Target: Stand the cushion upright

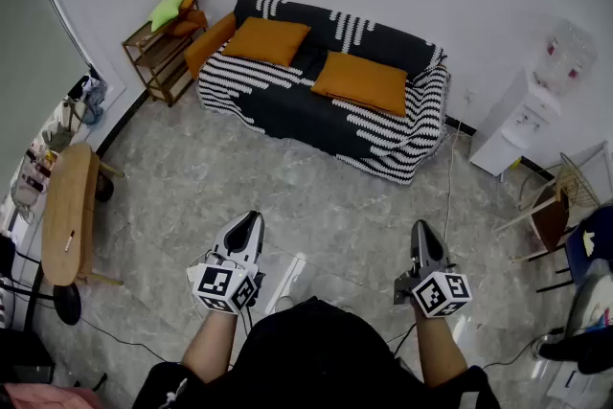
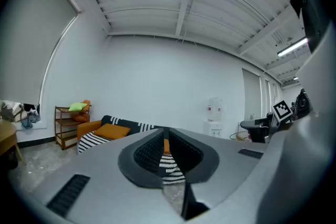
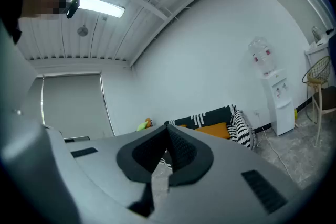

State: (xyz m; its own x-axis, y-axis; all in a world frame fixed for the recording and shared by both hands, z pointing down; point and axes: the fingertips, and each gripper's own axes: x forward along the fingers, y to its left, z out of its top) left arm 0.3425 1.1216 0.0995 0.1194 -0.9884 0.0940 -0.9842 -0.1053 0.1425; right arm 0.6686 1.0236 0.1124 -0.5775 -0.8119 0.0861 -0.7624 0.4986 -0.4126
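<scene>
Two orange cushions lie flat on the black-and-white striped sofa [image 1: 287, 110]: one on the left seat [image 1: 266, 41], one on the right seat [image 1: 362, 81]. An orange bolster [image 1: 209, 43] leans at the sofa's left arm. My left gripper [image 1: 251, 223] and right gripper [image 1: 420, 233] are both shut and empty, held level over the floor well short of the sofa. The left gripper view shows the sofa [image 2: 97, 136] and the left cushion [image 2: 112, 131] far ahead. In the right gripper view the sofa [image 3: 239, 124] and the right cushion [image 3: 216, 129] are small in the distance.
A wooden shelf [image 1: 158, 53] with a green and an orange toy stands left of the sofa. A wooden table [image 1: 69, 211] is at the left. A white water dispenser [image 1: 532, 115] and chairs [image 1: 556, 211] stand at the right. A cable [image 1: 448, 196] runs over the marble floor.
</scene>
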